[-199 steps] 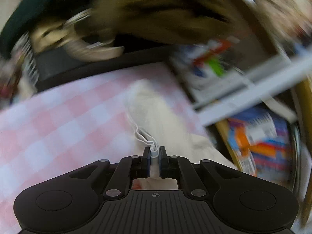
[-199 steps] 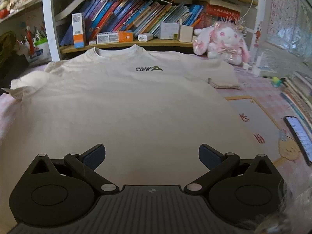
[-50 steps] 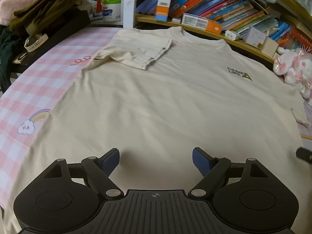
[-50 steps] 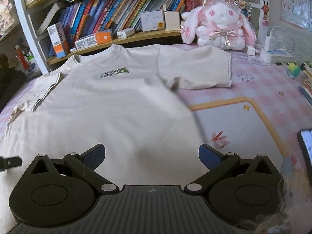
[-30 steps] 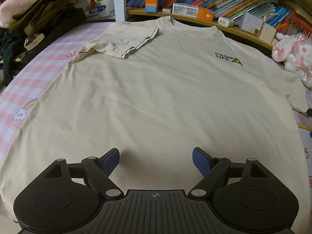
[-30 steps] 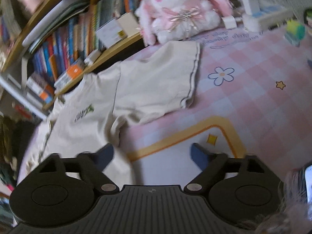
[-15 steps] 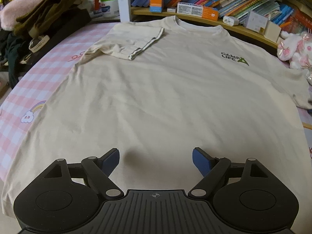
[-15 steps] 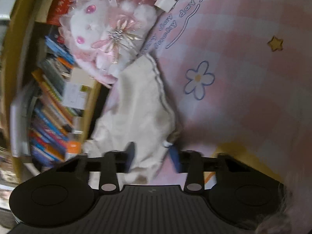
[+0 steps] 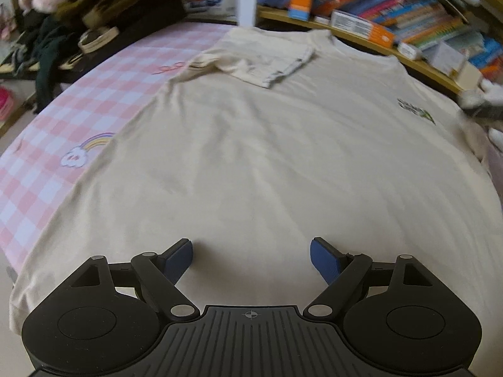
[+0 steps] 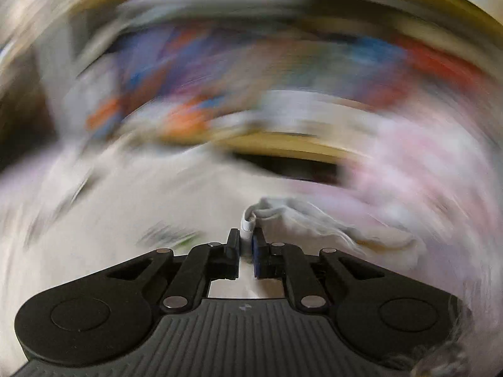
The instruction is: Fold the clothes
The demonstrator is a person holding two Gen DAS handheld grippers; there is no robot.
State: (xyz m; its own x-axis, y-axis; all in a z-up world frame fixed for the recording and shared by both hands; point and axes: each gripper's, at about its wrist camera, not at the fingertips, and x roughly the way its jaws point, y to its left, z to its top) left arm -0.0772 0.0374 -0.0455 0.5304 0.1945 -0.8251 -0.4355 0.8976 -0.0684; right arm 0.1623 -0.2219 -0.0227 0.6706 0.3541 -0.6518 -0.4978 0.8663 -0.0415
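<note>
A cream T-shirt (image 9: pixel 267 144) lies flat on the pink checked table cover, collar at the far side. Its left sleeve (image 9: pixel 261 59) is folded in over the chest. A small green logo (image 9: pixel 415 111) shows on the chest. My left gripper (image 9: pixel 251 256) is open and empty, low over the shirt's hem. My right gripper (image 10: pixel 245 246) is shut on the hem of the shirt's right sleeve (image 10: pixel 317 223) and holds it lifted over the shirt; that view is heavily blurred. The right gripper shows as a dark blur in the left wrist view (image 9: pixel 481 106).
A bookshelf (image 9: pixel 393 15) full of books runs along the far edge. A heap of dark clothes and a watch (image 9: pixel 94 36) sits at the far left. The pink checked cover (image 9: pixel 63 119) with a rainbow print is bare on the left.
My right gripper has closed on the right sleeve hem and is swinging it fast over the shirt. My left gripper has stayed open and shifted slightly.
</note>
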